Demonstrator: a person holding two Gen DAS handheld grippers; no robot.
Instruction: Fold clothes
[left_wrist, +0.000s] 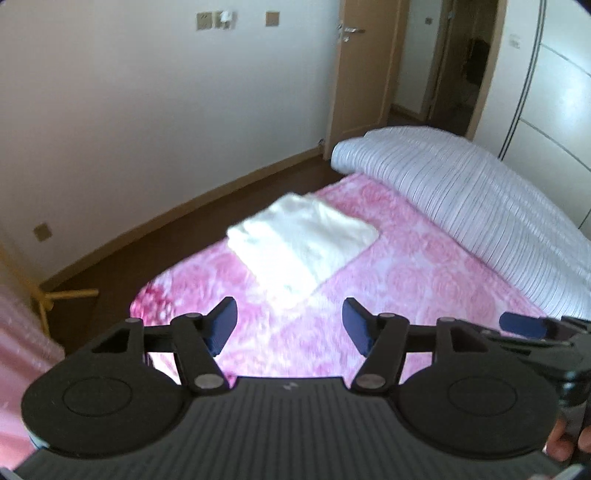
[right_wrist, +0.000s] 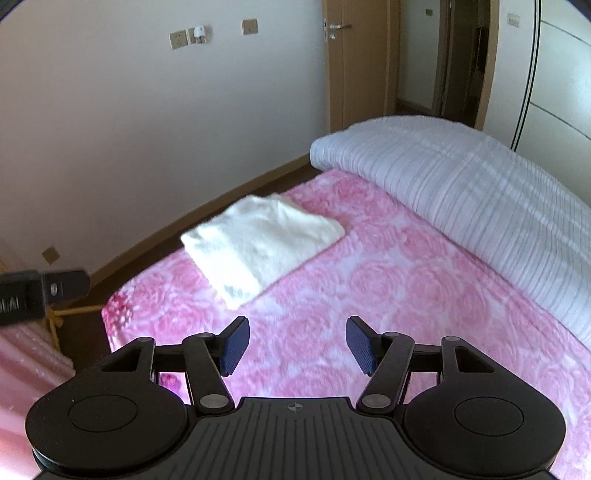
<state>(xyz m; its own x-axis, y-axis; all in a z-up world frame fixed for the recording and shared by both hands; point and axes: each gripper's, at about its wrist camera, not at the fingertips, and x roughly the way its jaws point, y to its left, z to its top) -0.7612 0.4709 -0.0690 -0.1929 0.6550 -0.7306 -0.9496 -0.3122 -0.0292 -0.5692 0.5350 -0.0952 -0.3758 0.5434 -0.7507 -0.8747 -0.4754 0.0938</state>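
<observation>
A folded white garment (left_wrist: 303, 243) (right_wrist: 258, 245) lies as a neat rectangle on the pink rose-patterned bedcover (left_wrist: 399, 295) (right_wrist: 388, 295), near the bed's left edge. My left gripper (left_wrist: 290, 326) hovers above the cover just short of the garment, open, nothing between its blue pads. My right gripper (right_wrist: 297, 345) is also open and empty, held above the cover a little farther back from the garment. The right gripper's blue tip (left_wrist: 521, 325) shows at the right edge of the left wrist view; the left gripper's black body (right_wrist: 40, 291) shows at the left edge of the right wrist view.
A rolled white striped quilt (left_wrist: 480, 206) (right_wrist: 461, 192) lies along the bed's far right side. Dark wood floor (left_wrist: 147, 251) and a white wall run along the left. A wooden door (left_wrist: 365, 66) stands open behind the bed. A white wardrobe (left_wrist: 550, 92) is at the right.
</observation>
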